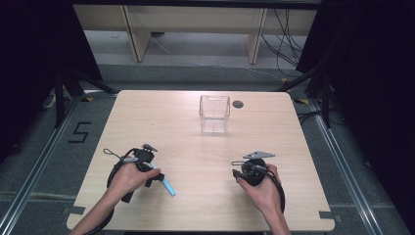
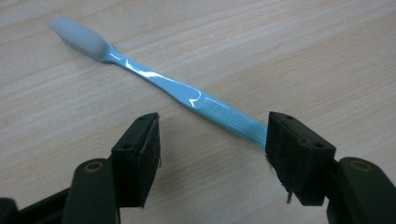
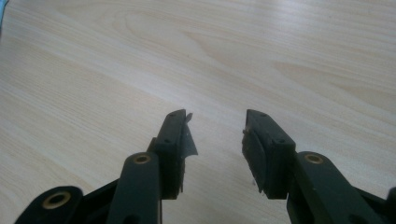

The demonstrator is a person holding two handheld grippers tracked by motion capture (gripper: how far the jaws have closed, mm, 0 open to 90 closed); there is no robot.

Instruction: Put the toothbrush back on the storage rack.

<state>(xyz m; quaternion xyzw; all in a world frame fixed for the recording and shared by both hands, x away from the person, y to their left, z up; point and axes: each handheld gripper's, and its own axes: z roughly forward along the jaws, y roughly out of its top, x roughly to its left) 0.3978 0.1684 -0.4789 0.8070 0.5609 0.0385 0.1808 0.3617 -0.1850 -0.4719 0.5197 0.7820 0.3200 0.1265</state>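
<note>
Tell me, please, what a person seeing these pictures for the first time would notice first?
The light blue toothbrush stands out most: it lies on the pale wooden table right in front of the left tongs, whose jaws stand open around its handle end. Next comes the clear plastic basket, standing alone toward the far middle of the table. The right tongs wait open over bare wood.
</note>
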